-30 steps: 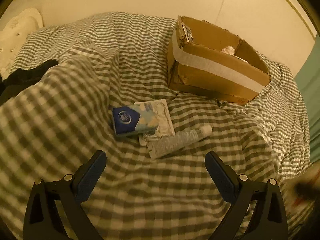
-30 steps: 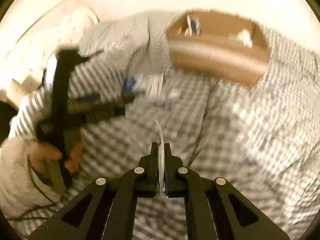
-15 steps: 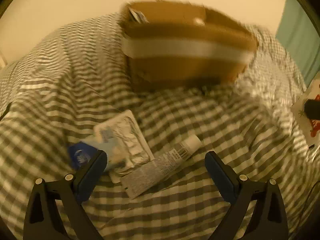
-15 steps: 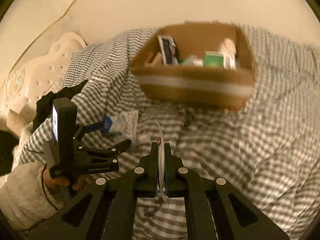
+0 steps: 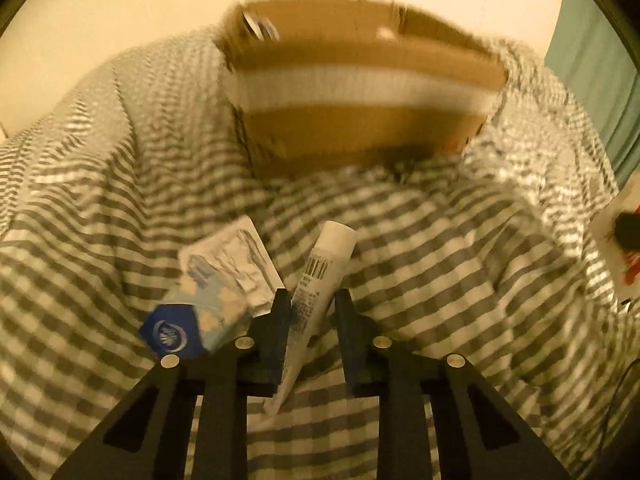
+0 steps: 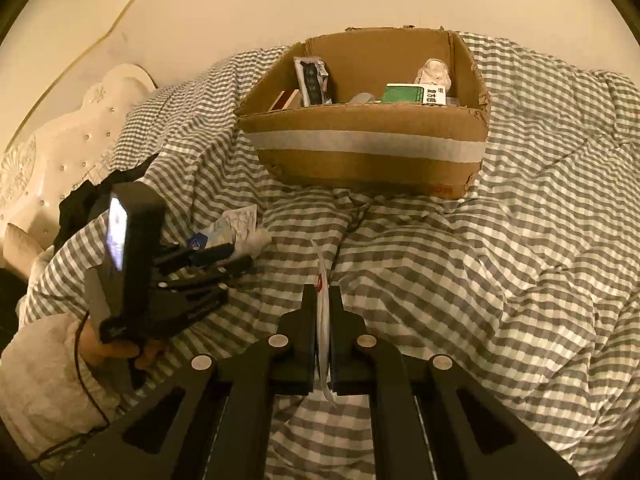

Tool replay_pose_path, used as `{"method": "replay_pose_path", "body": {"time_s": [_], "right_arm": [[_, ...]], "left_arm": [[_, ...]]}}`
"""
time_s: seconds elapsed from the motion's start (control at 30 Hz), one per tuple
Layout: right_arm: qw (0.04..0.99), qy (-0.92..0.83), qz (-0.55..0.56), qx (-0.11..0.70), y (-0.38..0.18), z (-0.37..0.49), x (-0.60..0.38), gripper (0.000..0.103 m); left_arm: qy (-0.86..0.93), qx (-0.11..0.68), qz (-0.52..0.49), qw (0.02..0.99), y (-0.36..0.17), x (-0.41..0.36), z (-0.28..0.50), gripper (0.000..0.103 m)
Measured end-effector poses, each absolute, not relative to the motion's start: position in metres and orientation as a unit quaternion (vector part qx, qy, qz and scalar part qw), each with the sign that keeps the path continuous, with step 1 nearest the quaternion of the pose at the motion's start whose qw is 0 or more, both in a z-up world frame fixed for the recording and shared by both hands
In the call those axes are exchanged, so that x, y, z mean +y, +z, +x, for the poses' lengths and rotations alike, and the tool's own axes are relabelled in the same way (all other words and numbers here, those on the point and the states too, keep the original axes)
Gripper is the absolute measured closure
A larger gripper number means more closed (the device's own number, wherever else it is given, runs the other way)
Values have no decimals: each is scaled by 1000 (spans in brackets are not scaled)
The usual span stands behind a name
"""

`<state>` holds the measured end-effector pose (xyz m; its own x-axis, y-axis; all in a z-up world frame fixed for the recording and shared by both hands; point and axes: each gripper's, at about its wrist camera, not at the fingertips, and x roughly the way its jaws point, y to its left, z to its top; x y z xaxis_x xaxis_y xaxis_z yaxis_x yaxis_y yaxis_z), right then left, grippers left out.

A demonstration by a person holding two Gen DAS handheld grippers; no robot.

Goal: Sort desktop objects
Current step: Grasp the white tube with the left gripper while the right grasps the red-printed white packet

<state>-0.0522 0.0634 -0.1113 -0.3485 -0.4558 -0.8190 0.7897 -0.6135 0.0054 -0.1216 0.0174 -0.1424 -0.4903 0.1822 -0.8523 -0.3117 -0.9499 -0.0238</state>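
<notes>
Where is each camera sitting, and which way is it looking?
Left wrist: rides on the left gripper, looking forward and down over the checked blanket at the cardboard box; its jaws close on a white tube.
Right wrist: rides on the right gripper, facing the same box; its jaws pinch a thin white packet, and the left gripper and the person's left hand show.
Both views share the box, blanket, tube and blue packet.

Cardboard box (image 6: 362, 148) on the bedspread (image 6: 500, 280) at the back, tube (image 5: 320, 292) before it, foil sachet (image 5: 234, 264) left of tube
</notes>
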Motion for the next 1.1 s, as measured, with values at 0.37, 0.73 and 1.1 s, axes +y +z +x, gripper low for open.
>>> {"method": "replay_pose_path", "body": {"time_s": [0.37,0.73,1.1], "right_arm": [[389,-811,383,209,-101,-18,66,98],[389,-803,393,223,-113,-24,57,98],[398,-781,428,222,-137,-40,54,98]], "left_arm": [[902,-12,-411,131,-87,-5,-110,87],[869,48,-473,136,-126,17,-131,78],[833,74,-542,84,-171,28,-163,47]]}}
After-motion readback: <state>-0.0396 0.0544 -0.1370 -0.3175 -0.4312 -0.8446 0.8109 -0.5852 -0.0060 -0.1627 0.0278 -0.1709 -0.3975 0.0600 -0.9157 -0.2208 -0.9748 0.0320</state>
